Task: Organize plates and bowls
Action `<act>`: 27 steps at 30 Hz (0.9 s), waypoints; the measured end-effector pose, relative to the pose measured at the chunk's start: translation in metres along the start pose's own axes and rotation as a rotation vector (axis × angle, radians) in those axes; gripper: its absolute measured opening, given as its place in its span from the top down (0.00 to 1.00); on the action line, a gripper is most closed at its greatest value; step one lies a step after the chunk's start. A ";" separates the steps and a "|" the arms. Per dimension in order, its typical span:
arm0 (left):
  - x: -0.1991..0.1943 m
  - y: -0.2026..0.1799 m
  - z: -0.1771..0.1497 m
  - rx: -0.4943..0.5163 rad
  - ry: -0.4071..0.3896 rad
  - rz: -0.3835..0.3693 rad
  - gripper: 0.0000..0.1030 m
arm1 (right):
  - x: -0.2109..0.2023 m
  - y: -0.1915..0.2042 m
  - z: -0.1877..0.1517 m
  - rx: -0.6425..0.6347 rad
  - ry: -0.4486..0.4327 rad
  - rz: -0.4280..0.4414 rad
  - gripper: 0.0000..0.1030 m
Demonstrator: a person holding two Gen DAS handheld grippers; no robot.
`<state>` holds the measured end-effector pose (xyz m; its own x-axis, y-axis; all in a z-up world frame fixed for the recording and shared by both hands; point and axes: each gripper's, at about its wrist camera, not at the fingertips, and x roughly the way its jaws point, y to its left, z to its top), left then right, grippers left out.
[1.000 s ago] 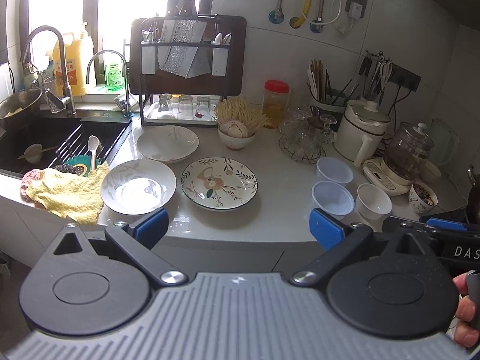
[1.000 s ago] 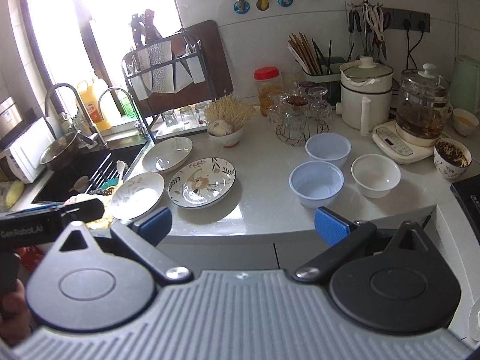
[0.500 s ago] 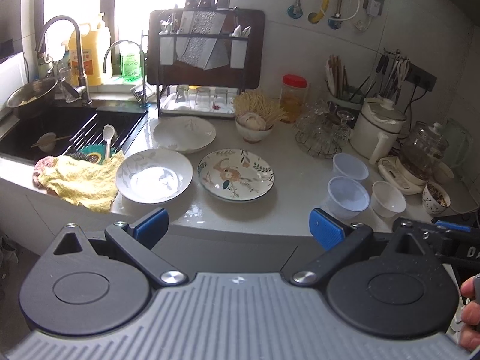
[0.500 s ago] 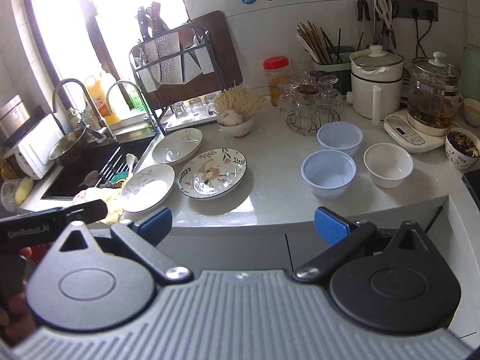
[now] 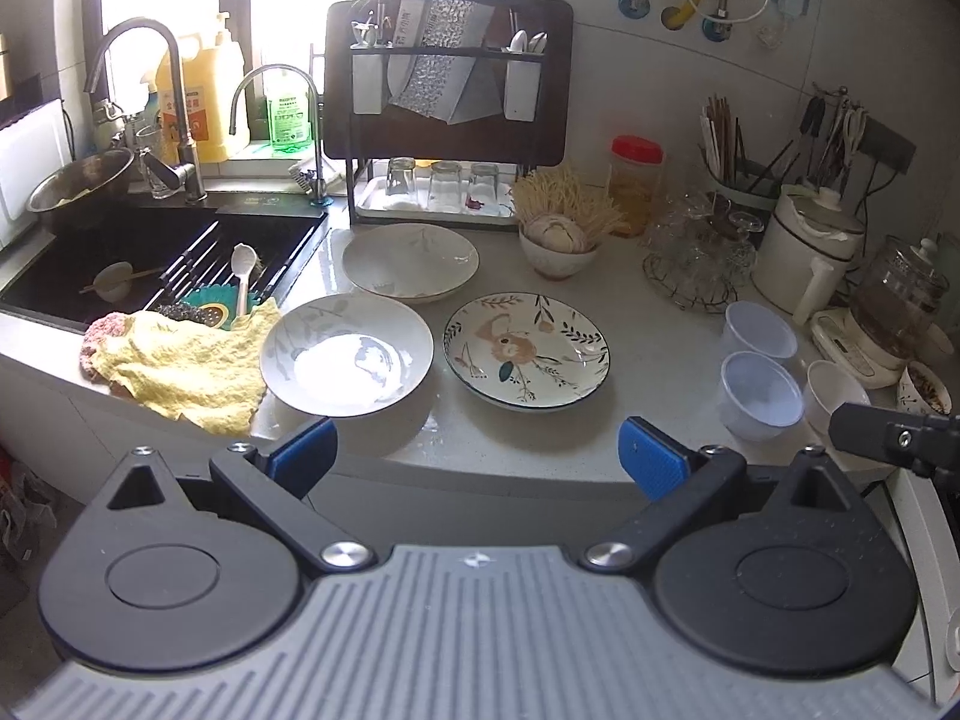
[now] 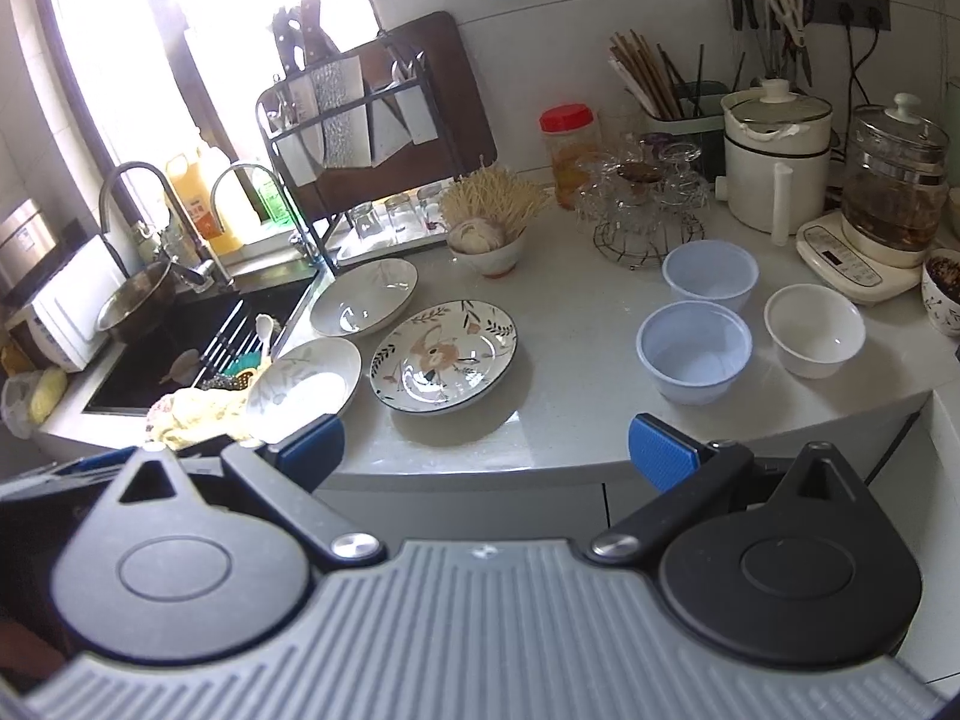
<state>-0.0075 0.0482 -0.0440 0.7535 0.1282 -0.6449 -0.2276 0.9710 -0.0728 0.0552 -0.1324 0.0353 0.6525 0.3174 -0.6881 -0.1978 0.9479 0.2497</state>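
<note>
White plates and pale bowls sit unstacked on the countertop (image 5: 648, 294), so by my reading sorting has not begun. Both tools hang off the counter's front edge, jaws spread and empty: the left gripper (image 5: 477, 457) faces the gap between the near white plate (image 5: 347, 354) and the floral plate (image 5: 527, 351), while the right gripper (image 6: 485, 445) points at the floral plate (image 6: 443, 355) with the bowls off to its right. A second white plate (image 5: 410, 263) lies behind, near the sink's corner. Plates group toward the counter's left front, bowls toward its right front; the left tool is nearer the plates, the right nearer the front blue bowl (image 6: 693, 351), rear blue bowl (image 6: 709, 274) and white bowl (image 6: 814, 330). Round things offer no long axis, so approach is probably rim-on. Only the right view shows the bowls unobstructed; only the left shows the yellow cloth (image 5: 186, 360) touching the near plate's rim.
</note>
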 end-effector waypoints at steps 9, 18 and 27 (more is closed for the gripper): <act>0.053 0.030 0.033 0.006 0.058 -0.028 0.01 | 0.044 0.026 0.014 0.038 0.035 -0.002 0.00; 0.101 0.080 0.055 -0.031 0.123 -0.038 0.01 | 0.099 0.062 0.030 0.029 0.090 0.016 0.00; 0.157 0.142 0.081 -0.083 0.164 -0.093 0.01 | 0.165 0.100 0.050 0.036 0.147 0.053 0.03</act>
<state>0.1288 0.2231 -0.0940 0.6647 -0.0024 -0.7471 -0.2171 0.9562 -0.1963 0.1798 0.0131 -0.0187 0.5274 0.3702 -0.7647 -0.2010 0.9289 0.3110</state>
